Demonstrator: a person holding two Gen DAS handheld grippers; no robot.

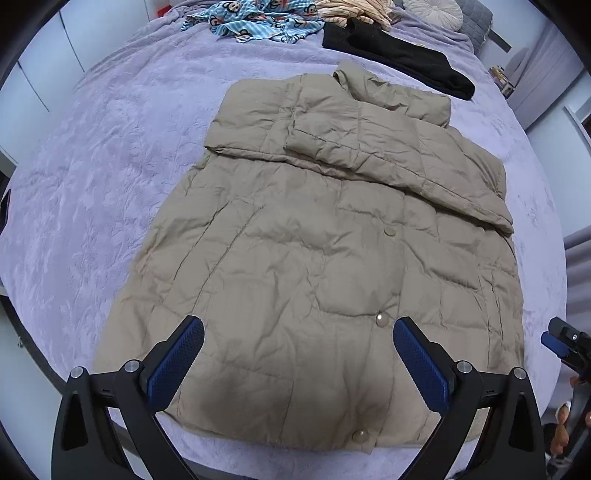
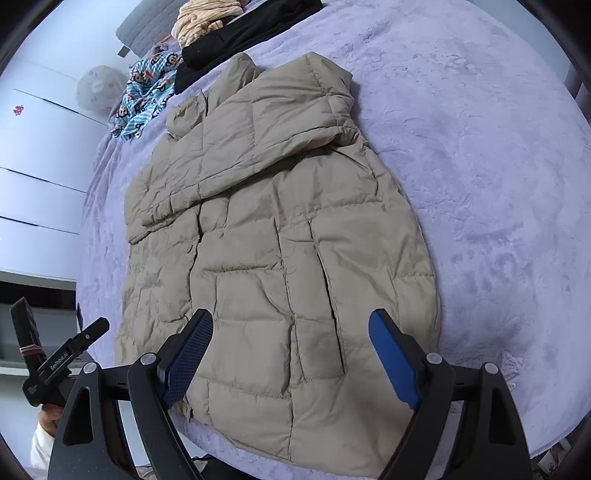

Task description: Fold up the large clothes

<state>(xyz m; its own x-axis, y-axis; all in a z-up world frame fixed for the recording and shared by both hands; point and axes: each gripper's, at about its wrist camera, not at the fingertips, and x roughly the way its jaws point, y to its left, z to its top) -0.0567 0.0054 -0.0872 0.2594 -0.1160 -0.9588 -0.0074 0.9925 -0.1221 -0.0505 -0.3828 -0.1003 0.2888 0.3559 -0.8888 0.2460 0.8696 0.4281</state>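
A large beige quilted puffer coat [image 1: 306,254] lies flat on the lavender bed cover [image 1: 110,147], front up, snaps down its middle, both sleeves folded across the chest. It also shows in the right wrist view [image 2: 280,236]. My left gripper [image 1: 298,328] is open and empty, hovering above the coat's hem near the snaps. My right gripper [image 2: 291,321] is open and empty above the coat's hem at its right side. The right gripper shows at the edge of the left wrist view [image 1: 565,343], and the left gripper in the right wrist view [image 2: 62,358].
A black garment [image 1: 399,55], a blue monkey-print garment [image 1: 258,18] and a striped peach garment [image 1: 354,11] lie at the bed's head, beside a round cushion [image 1: 432,11]. White cabinets [image 2: 33,155] stand along one side. The bed's near edge lies under both grippers.
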